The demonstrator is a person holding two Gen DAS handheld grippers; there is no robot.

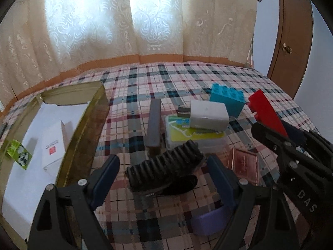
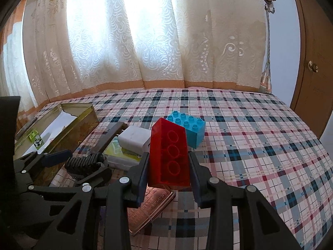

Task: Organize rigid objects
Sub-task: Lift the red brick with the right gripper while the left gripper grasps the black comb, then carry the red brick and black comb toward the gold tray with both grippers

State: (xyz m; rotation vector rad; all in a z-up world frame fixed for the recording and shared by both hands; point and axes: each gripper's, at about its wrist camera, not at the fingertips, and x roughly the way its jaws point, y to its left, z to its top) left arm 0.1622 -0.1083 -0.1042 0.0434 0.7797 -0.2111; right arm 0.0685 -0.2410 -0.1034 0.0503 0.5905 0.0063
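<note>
right gripper [image 2: 168, 166] pinches the red brick [image 2: 169, 156] mid-frame, long axis pointing away, lifted. the gold tin [image 2: 83, 120] lies far left, nearer the spread left gripper [image 1: 164, 168] straddling a black ribbed object [image 1: 164, 166].

Left wrist view low and close over the bed [image 1: 208, 77], facing the curtain [image 1: 104, 31], right wrist view slightly higher, same heading, both sharing the tin [image 1: 91, 125] and blue brick [image 2: 190, 128]

Sunlit lace curtains [image 2: 133, 41] hang behind a bed spread with a plaid sheet [image 2: 260, 137]. A wooden door [image 2: 314, 48] stands at right
</note>
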